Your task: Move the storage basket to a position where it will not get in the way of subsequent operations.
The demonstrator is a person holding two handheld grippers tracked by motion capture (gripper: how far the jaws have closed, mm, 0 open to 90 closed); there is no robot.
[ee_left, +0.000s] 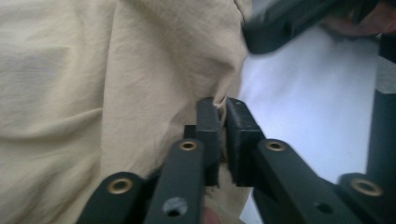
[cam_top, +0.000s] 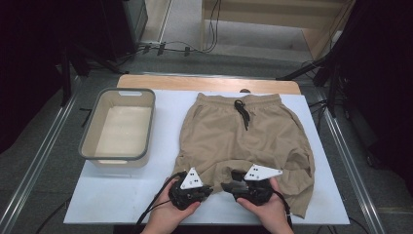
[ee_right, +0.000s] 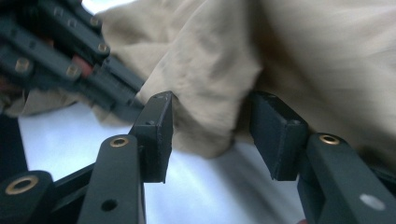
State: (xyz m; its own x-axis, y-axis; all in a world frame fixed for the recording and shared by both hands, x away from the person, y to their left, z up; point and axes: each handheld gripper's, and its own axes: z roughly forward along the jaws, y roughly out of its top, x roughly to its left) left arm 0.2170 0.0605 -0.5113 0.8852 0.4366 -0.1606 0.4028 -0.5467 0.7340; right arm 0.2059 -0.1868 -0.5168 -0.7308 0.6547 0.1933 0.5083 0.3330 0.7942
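Your two hands enter at the near edge of the bench point(cam_top: 122, 204), close together, each wrapped over its tool from behind, wrists cut off by the frame. Your left tool point(cam_top: 207, 187) points toward the far right, its grey plate uppermost. In the left gripper view, the left tool point(ee_left: 223, 122) is pressed together and pinching a thin fold at the hem of the tan shorts point(ee_left: 116, 70). How deep the fabric sits between the pads is hidden by the jaws themselves.

Your right tool point(cam_top: 228, 186) points left, toward the other, tip nearly meeting tip. In the right gripper view, the right tool point(ee_right: 210, 135) stands spread, with a bunched lobe of the shorts point(ee_right: 219, 79) between the pads; neither pad presses on it. That view is blurred at the cloth edges.

The shorts point(cam_top: 243, 141) lie flat across the middle of the white bench, waistband and black drawstring point(cam_top: 242, 113) on the far side, leg hems nearest you. The crotch edge is covered by the tools.

Farther left stands a grey-rimmed tub point(cam_top: 146, 131), well apart from the shorts.
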